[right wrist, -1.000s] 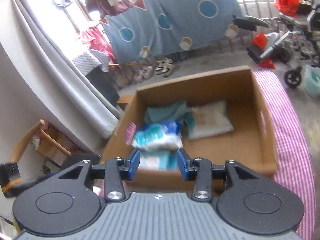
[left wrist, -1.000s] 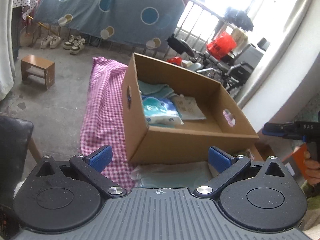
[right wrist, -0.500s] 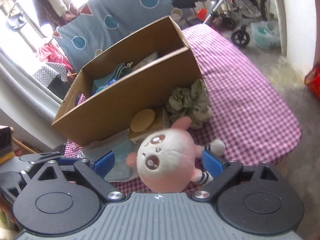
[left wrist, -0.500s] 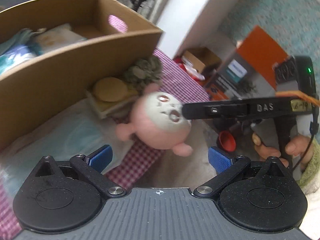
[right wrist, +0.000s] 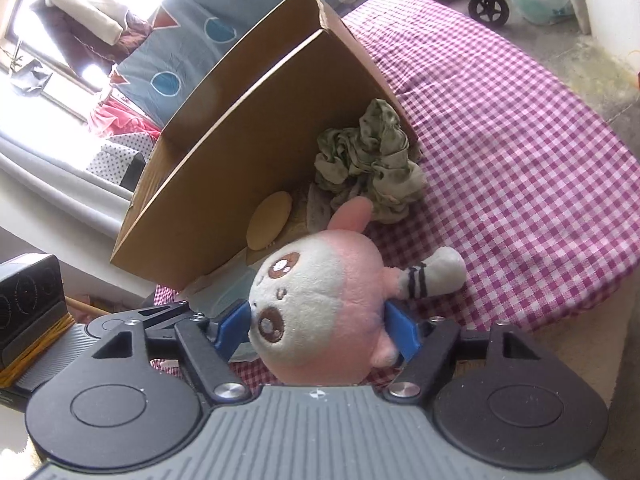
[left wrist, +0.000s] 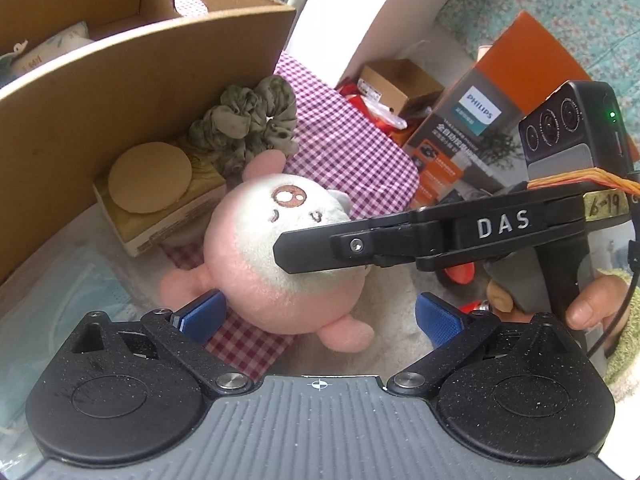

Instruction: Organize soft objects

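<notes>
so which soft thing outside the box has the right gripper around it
The pink and white plush toy. The right gripper has just been closing, its blue pads against the toy's sides. The green scrunchie lies apart by the cardboard box.

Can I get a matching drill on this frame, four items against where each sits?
Items:
1. round pink and white plush toy
2. crumpled olive-green fabric scrunchie
3. flat tan round pad
4. brown cardboard box

Places:
A. against the box's outer wall, at its corner
B. between the blue pads of the right tongs
C. standing on the purple checked cloth
D. on top of a small yellow carton

Pairs: 1-B, 2-A, 3-D, 4-C
</notes>
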Motion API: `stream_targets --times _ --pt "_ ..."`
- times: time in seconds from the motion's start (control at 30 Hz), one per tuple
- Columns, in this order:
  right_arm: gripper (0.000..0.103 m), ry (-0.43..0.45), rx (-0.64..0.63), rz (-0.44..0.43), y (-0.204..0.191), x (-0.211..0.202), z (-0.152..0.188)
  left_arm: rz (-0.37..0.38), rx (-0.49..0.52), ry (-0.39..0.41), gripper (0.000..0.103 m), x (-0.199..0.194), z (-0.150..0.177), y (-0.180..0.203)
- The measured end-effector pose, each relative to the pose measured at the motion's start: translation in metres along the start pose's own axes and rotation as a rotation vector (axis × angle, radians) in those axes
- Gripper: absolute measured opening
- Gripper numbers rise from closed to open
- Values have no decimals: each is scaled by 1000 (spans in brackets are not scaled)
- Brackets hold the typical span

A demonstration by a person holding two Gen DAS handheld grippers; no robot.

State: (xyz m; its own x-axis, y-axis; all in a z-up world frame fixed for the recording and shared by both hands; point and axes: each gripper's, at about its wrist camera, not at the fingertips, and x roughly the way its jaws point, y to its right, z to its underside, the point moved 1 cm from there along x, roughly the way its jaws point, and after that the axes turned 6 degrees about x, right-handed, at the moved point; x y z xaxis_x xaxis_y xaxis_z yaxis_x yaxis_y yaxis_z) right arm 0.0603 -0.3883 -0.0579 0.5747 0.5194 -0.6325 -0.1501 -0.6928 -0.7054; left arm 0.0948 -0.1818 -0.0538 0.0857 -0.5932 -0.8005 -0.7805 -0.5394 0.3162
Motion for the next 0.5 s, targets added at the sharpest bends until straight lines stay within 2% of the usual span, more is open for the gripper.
stream_targets --times 0.3,0.5 --pt "77 -37 69 -72 13 8 -4 -29 -4 7 102 2 -3 1" --pt "76 -28 60 -74 13 -1 0 -26 20 18 102 4 -4 8"
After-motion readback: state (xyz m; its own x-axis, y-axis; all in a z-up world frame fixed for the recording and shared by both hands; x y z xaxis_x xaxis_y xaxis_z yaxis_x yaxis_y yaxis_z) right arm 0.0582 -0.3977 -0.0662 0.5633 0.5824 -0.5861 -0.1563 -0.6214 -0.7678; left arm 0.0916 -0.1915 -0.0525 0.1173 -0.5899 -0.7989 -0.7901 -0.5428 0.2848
